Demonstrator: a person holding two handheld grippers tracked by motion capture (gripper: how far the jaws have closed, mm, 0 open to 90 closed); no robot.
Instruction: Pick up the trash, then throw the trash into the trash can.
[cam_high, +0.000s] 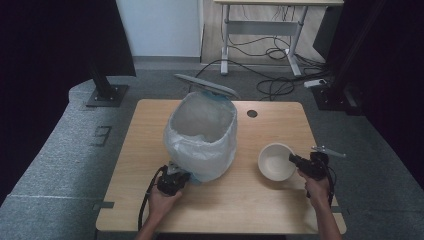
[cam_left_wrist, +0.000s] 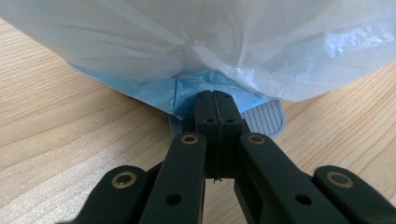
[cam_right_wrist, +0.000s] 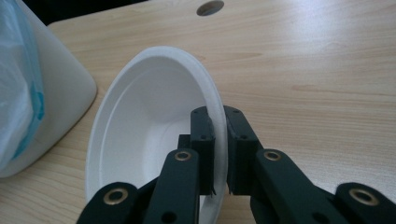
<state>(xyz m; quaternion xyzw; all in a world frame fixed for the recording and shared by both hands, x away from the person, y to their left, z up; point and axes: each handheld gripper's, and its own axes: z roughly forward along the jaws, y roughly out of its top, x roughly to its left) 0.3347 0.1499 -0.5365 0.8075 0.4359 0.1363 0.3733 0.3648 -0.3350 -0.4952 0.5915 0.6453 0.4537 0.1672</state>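
A pedal bin (cam_high: 200, 135) lined with a white plastic bag (cam_left_wrist: 210, 42) stands mid-table, its grey lid (cam_high: 207, 85) raised behind it. My left gripper (cam_high: 176, 172) is at the bin's front foot. Its jaws are shut with nothing between them, and the tips (cam_left_wrist: 215, 98) rest over the grey ribbed pedal (cam_left_wrist: 267, 117) by the blue base (cam_left_wrist: 159, 93). To the right, a white bowl (cam_high: 274, 161) is tilted on the wood. My right gripper (cam_high: 292, 159) is shut on the bowl's right rim (cam_right_wrist: 218, 116), one jaw inside and one outside.
The wooden table (cam_high: 150, 200) has a round cable hole (cam_high: 252, 113) behind the bowl. The bin's side (cam_right_wrist: 56, 84) is close to the bowl's left. Beyond the table are a white desk (cam_high: 265, 25), floor cables (cam_high: 280, 85) and a black stand base (cam_high: 106, 95).
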